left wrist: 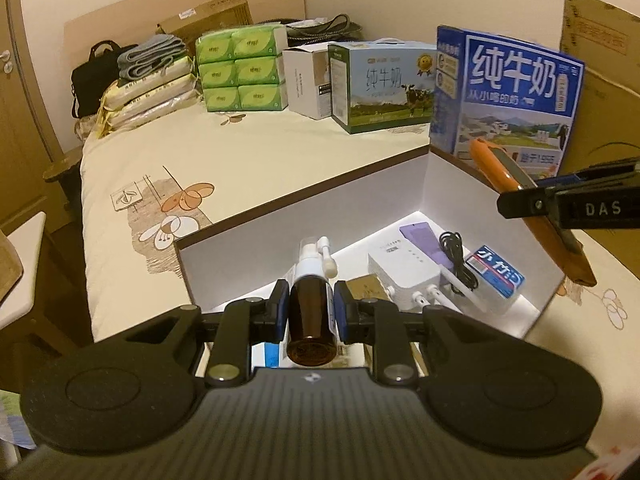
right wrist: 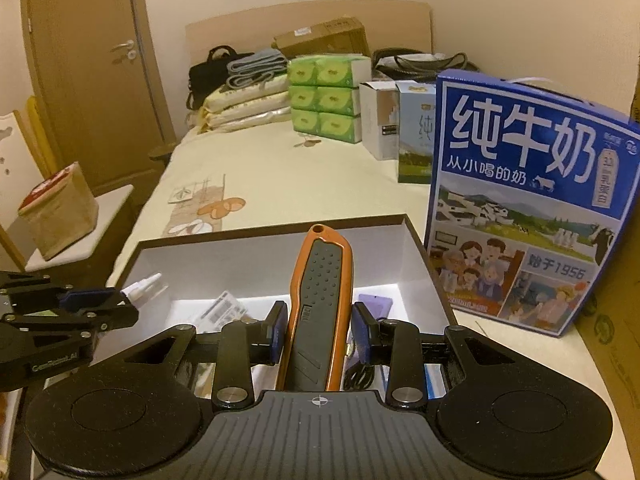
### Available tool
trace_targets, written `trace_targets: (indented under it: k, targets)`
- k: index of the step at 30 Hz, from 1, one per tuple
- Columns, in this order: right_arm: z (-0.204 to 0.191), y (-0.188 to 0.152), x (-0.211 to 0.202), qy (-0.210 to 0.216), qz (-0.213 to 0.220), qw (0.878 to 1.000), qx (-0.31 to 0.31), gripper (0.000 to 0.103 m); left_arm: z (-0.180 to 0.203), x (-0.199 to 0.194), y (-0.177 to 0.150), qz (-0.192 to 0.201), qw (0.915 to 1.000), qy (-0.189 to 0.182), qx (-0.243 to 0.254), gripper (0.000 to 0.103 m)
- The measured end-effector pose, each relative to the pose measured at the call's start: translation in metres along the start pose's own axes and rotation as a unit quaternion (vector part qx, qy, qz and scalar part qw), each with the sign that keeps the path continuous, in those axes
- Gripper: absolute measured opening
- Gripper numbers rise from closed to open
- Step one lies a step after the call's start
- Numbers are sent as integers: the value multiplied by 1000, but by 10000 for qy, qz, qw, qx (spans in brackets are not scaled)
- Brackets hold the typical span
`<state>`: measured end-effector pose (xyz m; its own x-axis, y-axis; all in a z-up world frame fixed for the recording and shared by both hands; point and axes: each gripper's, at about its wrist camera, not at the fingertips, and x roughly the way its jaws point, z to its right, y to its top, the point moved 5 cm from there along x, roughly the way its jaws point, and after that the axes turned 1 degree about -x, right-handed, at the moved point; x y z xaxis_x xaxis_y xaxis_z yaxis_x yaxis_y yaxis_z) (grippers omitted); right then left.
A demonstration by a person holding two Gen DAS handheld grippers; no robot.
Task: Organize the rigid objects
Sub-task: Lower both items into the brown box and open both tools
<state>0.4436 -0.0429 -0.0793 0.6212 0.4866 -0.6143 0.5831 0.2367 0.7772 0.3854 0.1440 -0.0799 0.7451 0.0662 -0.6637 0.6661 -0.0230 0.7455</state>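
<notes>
**A:** Box check first: the open white cardboard box with a dark brown rim (left wrist: 460, 184) sits on your cream floral bedspread (left wrist: 280, 148), and both your tools are over it. Your left gripper (left wrist: 311, 307) is clamped tight on a small amber glass spray bottle with a white nozzle (left wrist: 310, 308), blue pads pressed on both sides of the body, nozzle pointing away toward the box's far wall.

**B:** And the right one?

**A:** Your right gripper (right wrist: 319, 332) has its jaws partly closed around an orange utility knife with a grey dotted grip (right wrist: 318, 300), held lengthwise above the box, near its right side. Already in the box: a white router with 2 antennas (left wrist: 404, 270), a flat purple packet (left wrist: 424, 240), a coiled black cable (left wrist: 456, 254) and a blue and white carton (left wrist: 498, 276).

**B:** What's behind?

**A:** A tall blue milk carton case (right wrist: 532, 200) stands just beside the box's right corner. The stacked green tissue packs (left wrist: 242, 70) are well apart, up by the headboard.
</notes>
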Motion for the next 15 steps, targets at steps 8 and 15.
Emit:
trace_targets:
  k: [8, 15]
  targets:
    - [10, -4, 32, 6, -219, 9995, 215, 31, 2, 29, 4, -127, 9999, 3, 47, 20]
    - [16, -11, 63, -72, -480, 9985, 258, 31, 1, 58, 6, -280, 9996, -52, -22, 20]
